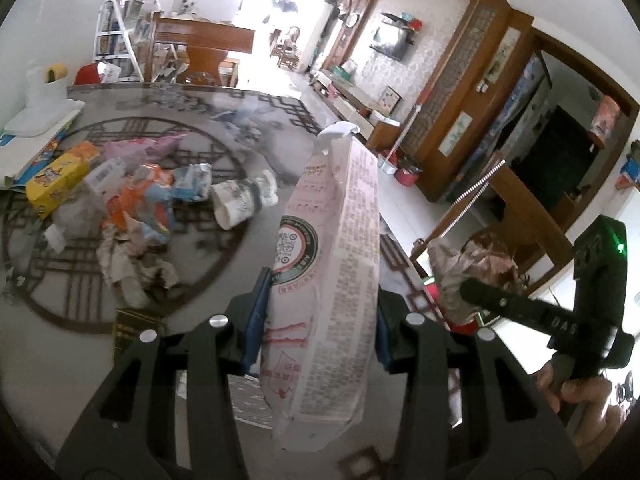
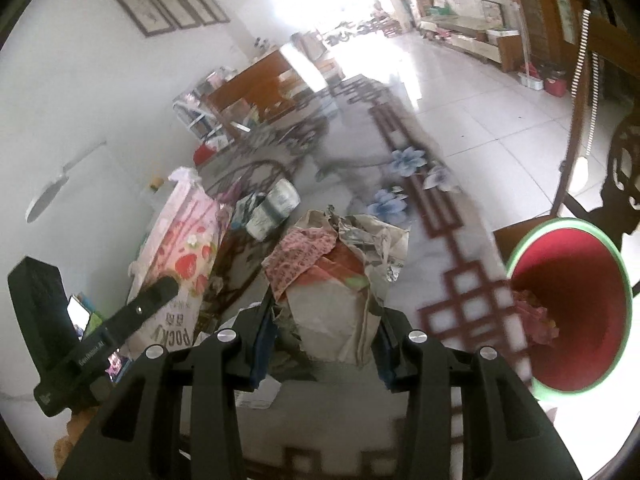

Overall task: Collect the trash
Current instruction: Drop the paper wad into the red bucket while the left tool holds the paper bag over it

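Left wrist view, centre: left gripper (image 1: 318,312) pinches a flat, printed pink packet (image 1: 332,264); right gripper (image 2: 326,320) clamps crumpled paper (image 2: 340,280).

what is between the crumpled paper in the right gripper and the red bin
Nothing visible. The crumpled paper, held in the right gripper, has only bare table edge between it and the red bin, which stands open just to its right.

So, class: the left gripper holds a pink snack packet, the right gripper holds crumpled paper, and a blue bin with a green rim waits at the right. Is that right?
One slip: the bin is red inside, not blue, as the right wrist view shows. The left gripper does hold the pink snack packet, and the right gripper the crumpled paper.
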### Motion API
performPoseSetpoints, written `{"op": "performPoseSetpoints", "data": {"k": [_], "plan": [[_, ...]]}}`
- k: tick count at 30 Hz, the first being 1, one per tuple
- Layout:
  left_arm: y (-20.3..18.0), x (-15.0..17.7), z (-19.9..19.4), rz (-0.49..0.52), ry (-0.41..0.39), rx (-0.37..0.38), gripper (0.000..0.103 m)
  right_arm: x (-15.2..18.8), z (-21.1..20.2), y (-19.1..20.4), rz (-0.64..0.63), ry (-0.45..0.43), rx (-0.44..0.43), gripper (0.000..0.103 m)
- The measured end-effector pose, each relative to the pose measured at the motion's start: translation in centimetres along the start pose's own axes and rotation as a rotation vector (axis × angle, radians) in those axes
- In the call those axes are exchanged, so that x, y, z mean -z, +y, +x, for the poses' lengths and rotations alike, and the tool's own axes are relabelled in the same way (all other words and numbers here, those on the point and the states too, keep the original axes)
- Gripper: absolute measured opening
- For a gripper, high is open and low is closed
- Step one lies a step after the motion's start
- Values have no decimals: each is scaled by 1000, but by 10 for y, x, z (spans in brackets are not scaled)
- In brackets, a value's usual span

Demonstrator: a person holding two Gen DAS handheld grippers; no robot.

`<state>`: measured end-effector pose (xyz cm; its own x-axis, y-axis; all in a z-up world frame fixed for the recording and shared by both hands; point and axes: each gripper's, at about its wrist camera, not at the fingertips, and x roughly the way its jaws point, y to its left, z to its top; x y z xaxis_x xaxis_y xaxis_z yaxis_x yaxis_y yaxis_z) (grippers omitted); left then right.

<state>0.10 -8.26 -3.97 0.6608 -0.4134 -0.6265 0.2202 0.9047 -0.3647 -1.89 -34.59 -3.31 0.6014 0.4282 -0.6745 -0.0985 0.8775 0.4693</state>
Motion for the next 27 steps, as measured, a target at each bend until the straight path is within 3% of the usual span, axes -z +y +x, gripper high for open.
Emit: {"op": "performPoseSetpoints", "data": {"k": [6, 16, 21, 27], "plan": [[-18, 6, 12, 43, 28, 15, 42, 0, -22, -37, 96, -40, -3, 41], [-38, 19, 39, 87, 99, 21, 42, 11, -47, -93, 167, -102, 115, 41], [-70, 22, 56, 163, 124, 82, 42, 22, -48, -129, 237, -105, 147, 41], [-128, 30, 96, 221, 210, 229, 42, 34, -59, -163, 301, -113, 180, 41]]}}
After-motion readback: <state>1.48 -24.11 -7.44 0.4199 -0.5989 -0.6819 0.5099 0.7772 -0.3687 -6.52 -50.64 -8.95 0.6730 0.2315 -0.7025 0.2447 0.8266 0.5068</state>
